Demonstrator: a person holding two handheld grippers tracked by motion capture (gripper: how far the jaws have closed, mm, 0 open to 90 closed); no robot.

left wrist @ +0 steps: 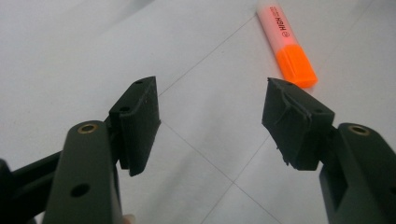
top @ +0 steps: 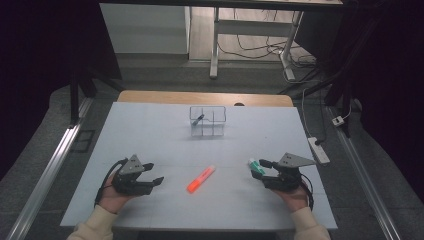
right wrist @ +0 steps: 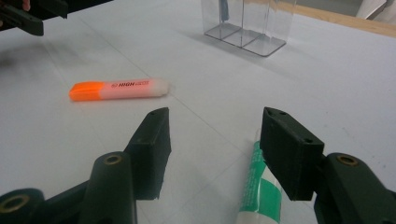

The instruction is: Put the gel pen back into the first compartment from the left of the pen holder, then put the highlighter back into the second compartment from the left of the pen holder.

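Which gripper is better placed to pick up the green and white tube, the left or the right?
The right gripper, probably. Its jaws are open and the green and white tube lies just beside its right jaw. The left gripper sits across the table, beyond the orange highlighter.

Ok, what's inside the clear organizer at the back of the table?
The clear organizer holds one dark pen-like item, leaning in its rear left compartment. The other compartments look empty. Its lower end and exact type are too small to make out.

I read "HIGH" on the orange highlighter [right wrist: 119, 90], left of centre in my right gripper view; the rest is blurred.
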